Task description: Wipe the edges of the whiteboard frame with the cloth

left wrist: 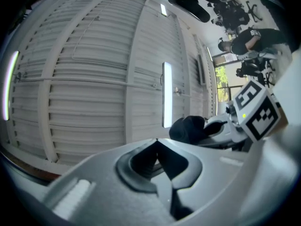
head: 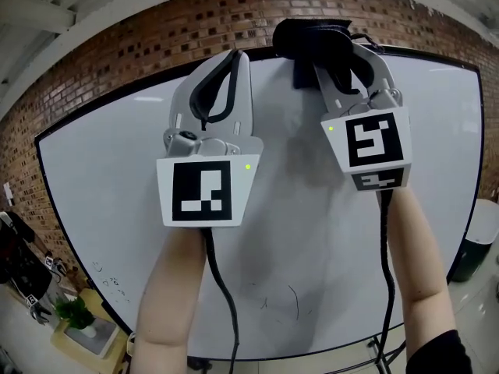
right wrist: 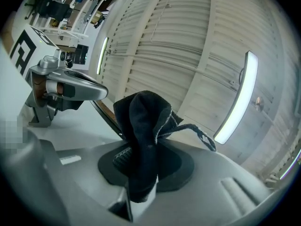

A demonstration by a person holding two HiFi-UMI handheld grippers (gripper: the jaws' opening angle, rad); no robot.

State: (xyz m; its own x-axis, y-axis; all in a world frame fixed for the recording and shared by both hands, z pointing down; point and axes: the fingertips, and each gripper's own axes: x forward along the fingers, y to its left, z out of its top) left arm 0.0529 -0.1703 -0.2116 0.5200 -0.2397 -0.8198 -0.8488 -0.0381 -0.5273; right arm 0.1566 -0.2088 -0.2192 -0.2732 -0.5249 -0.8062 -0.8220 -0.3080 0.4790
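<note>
The whiteboard [head: 300, 232] has a thin black frame [head: 437, 55] and stands before a brick wall. My right gripper [head: 334, 47] is shut on a black cloth [head: 312, 41], which bunches over the top edge of the frame. In the right gripper view the cloth [right wrist: 143, 126] sticks up from between the jaws, with a loose thread trailing right and the frame edge [right wrist: 104, 117] just behind it. My left gripper [head: 234, 62] is shut and holds nothing; it hovers over the board's upper middle, to the left of the cloth. In the left gripper view its tips [left wrist: 156, 140] meet, with the cloth [left wrist: 188, 128] beyond them.
Faint pen marks [head: 281, 298] remain low on the board. A potted plant [head: 74, 314] sits on a low stand at the lower left. A dark bin [head: 475, 252] stands at the right edge. The board's stand legs [head: 374, 349] show below. Ceiling light strips [right wrist: 242, 98] run overhead.
</note>
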